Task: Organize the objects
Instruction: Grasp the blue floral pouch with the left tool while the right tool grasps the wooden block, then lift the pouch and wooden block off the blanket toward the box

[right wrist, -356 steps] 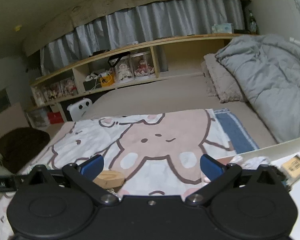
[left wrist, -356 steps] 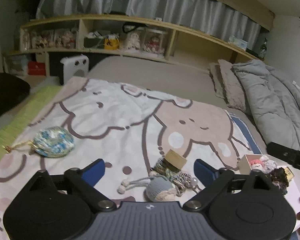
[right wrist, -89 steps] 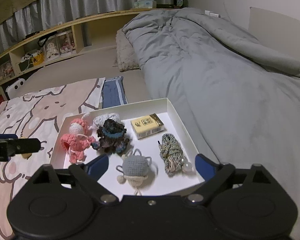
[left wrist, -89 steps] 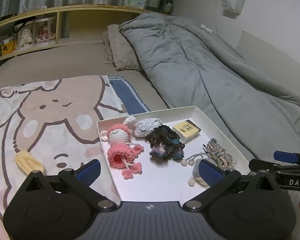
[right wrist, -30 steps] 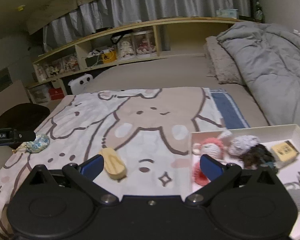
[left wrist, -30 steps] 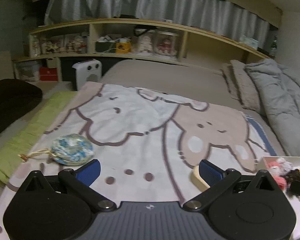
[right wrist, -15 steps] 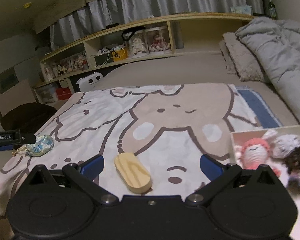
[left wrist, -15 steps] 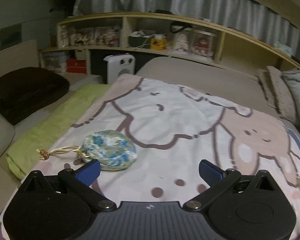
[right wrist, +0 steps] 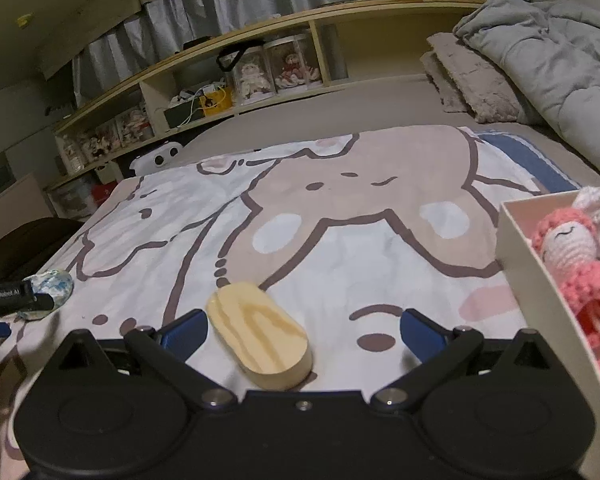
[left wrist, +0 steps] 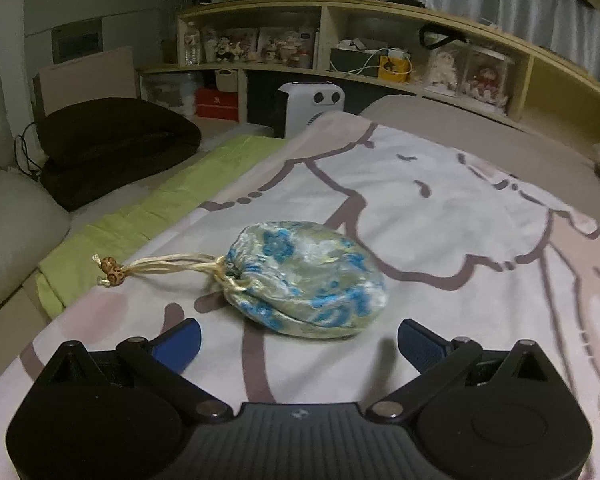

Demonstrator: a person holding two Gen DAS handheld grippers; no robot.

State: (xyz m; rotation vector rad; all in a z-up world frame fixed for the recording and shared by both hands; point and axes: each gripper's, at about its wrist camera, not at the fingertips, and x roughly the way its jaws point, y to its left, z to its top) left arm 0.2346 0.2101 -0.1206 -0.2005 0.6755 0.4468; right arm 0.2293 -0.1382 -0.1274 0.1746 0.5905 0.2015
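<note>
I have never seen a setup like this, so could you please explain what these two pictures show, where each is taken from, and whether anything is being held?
There is no robot here. A person holds a two-finger gripper in each hand, and each gripper carries a fisheye camera that looks forward along its blue-tipped fingers. The black shape at the bottom of each picture is the gripper's own body.

The left wrist picture shows the left gripper open, with a blue flowered drawstring pouch lying just ahead of it on a cartoon-print blanket spread over a bed.

The right wrist picture shows the right gripper also open, with an oval wooden block lying on the blanket between its fingers, apparently not gripped. At the right edge is a white box holding a pink crocheted doll.

Neither gripper holds anything. Both seem poised to pick up their item.
</note>
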